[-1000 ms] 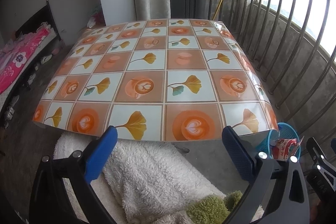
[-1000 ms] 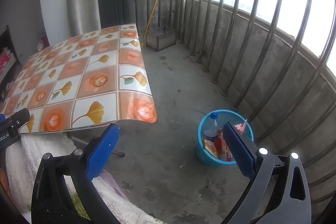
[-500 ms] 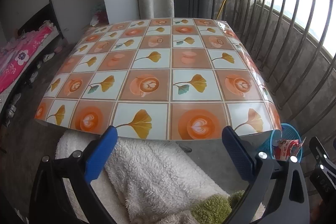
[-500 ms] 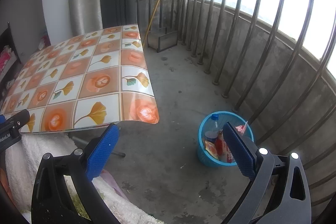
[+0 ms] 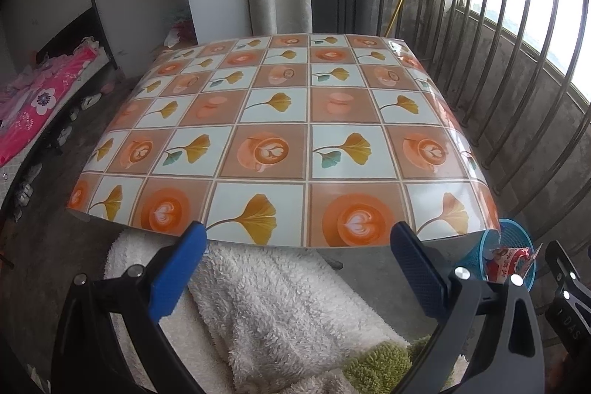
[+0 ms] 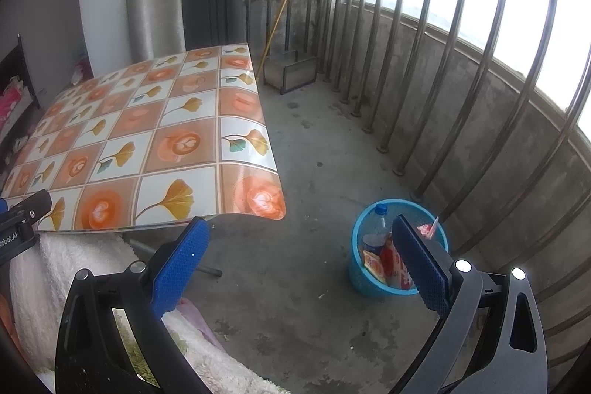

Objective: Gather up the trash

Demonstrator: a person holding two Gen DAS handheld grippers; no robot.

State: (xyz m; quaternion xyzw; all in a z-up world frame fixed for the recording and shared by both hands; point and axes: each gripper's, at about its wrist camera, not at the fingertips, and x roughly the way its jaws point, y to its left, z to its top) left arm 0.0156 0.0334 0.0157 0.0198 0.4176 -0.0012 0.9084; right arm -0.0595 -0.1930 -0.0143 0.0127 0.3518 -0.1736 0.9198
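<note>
Nearest in both views are the tools themselves. The left gripper (image 5: 295,264) has its jaws wide apart with nothing between them, held over a white fleece (image 5: 280,305) with a green patch at its lower edge. The right gripper (image 6: 299,261) is likewise spread and empty, above bare concrete floor (image 6: 303,305).

Just past the left gripper lies the table (image 5: 273,120), covered in a glossy cloth of leaf and coffee-cup squares. No litter shows on it. The trash sits in the blue bin (image 6: 364,283) on the floor, off the table's right corner and near the railing (image 6: 461,69): a bottle (image 6: 375,228) with a blue cap, and red and orange wrappers (image 6: 391,264).

By my reading the collecting is done or nearly so, and the step in hand is a check for leftovers. To do it well, sweep both cameras slowly over the table edges and the floor under the table, keeping the jaws apart so a stray piece can be taken at once.

The right view shows into the bin and along the floor to the far dustpan (image 6: 291,71). The left view catches only the bin's rim at its right edge, but shows the whole tabletop and, beyond it, a bed (image 5: 33,106) with pink bedding that the right view barely catches.
</note>
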